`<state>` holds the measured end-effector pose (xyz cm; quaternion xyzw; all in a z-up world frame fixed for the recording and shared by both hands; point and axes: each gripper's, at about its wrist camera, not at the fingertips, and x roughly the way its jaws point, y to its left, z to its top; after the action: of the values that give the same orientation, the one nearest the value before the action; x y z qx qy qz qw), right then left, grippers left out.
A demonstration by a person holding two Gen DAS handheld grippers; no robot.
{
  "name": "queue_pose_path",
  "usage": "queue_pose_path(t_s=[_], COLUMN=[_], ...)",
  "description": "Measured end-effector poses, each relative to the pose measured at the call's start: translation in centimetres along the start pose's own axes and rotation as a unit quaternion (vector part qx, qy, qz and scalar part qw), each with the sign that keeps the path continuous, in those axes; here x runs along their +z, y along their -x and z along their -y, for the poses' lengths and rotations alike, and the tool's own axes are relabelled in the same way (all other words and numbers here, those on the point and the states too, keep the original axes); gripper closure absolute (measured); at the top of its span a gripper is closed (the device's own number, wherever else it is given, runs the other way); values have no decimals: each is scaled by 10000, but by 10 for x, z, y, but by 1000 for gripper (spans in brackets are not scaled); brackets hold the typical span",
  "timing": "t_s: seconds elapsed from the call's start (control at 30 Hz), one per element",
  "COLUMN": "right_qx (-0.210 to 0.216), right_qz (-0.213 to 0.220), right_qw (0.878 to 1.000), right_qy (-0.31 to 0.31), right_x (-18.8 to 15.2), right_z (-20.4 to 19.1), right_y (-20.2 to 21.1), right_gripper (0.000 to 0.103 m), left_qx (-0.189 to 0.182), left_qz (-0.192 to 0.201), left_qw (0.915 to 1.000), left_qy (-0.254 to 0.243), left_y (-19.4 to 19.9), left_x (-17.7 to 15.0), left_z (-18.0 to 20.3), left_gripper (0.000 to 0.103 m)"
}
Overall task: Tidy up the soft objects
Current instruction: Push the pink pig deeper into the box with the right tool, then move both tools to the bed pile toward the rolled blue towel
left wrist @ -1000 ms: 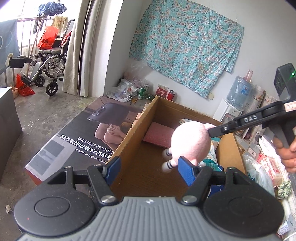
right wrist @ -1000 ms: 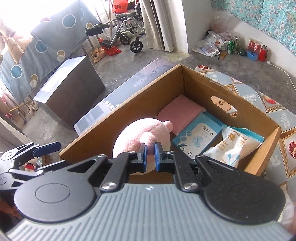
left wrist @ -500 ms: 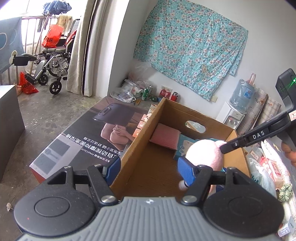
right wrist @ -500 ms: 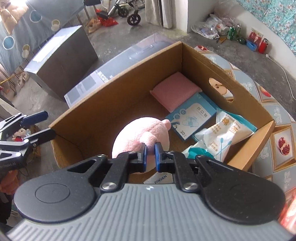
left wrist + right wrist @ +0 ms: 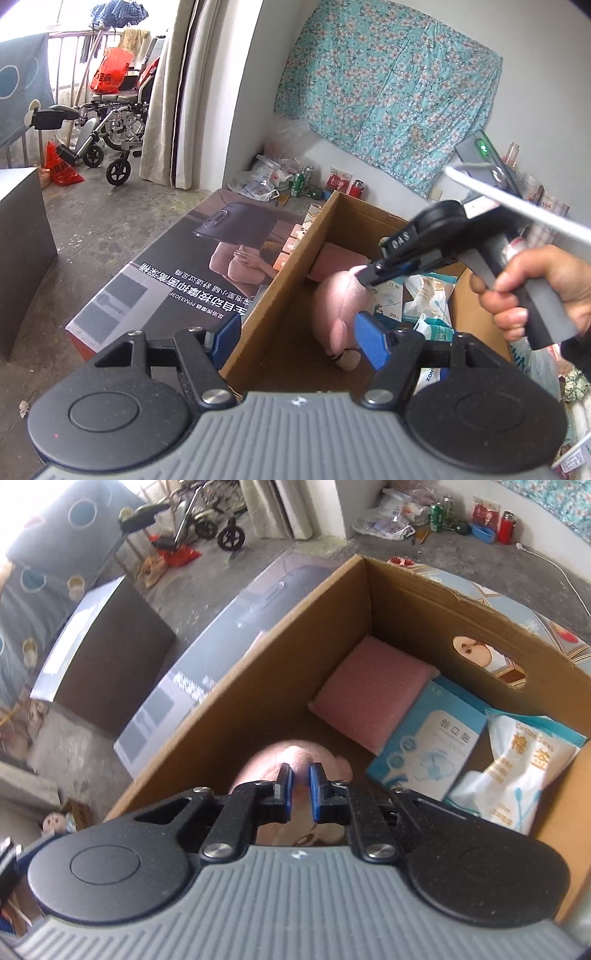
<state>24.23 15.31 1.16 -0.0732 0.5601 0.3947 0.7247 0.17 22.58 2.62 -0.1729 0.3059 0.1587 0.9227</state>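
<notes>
A pink plush toy (image 5: 338,306) hangs inside the open cardboard box (image 5: 284,284), low near its floor. My right gripper (image 5: 301,786) is shut on the plush toy (image 5: 273,760), pinching its top; the same gripper shows in the left wrist view (image 5: 371,275). My left gripper (image 5: 295,338) is open and empty, held at the box's near corner with the box wall between its blue pads. A pink pillow (image 5: 369,690), a blue packet (image 5: 432,746) and a white cotton-swab bag (image 5: 517,771) lie in the box.
A large flat printed carton (image 5: 177,273) lies left of the box. A dark cabinet (image 5: 18,251) stands at far left. A wheelchair (image 5: 107,122) is by the curtain. Bottles and bags sit along the back wall (image 5: 295,177).
My right gripper has lowered the pink plush from above the box rim down into the box. My left gripper has stayed open near the box corner.
</notes>
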Motion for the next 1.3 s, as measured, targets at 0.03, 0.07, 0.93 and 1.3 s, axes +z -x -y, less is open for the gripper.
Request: queue_pose_path(t_s=[0.03, 0.07, 0.93, 1.3], right_qx=[1, 8, 670, -389], right_qz=[50, 91, 1889, 2909], right_qw=[10000, 9998, 9728, 9369], right_qy=[-75, -163, -1163, -1902], right_x=[1, 3, -99, -278], right_z=[-1, -2, 72, 133], right_y=[-3, -7, 86, 193], right_gripper=[95, 95, 30, 23], left_qx=[3, 4, -437, -1369], left_qz=[-1, -5, -83, -281], left_qw=[10000, 10000, 9974, 9786], left_qy=[2, 1, -575, -1508], left_y=[-1, -1, 8, 21], left_x=[0, 0, -13, -47], left_z=[0, 0, 42, 137], left_gripper=[33, 33, 15, 6])
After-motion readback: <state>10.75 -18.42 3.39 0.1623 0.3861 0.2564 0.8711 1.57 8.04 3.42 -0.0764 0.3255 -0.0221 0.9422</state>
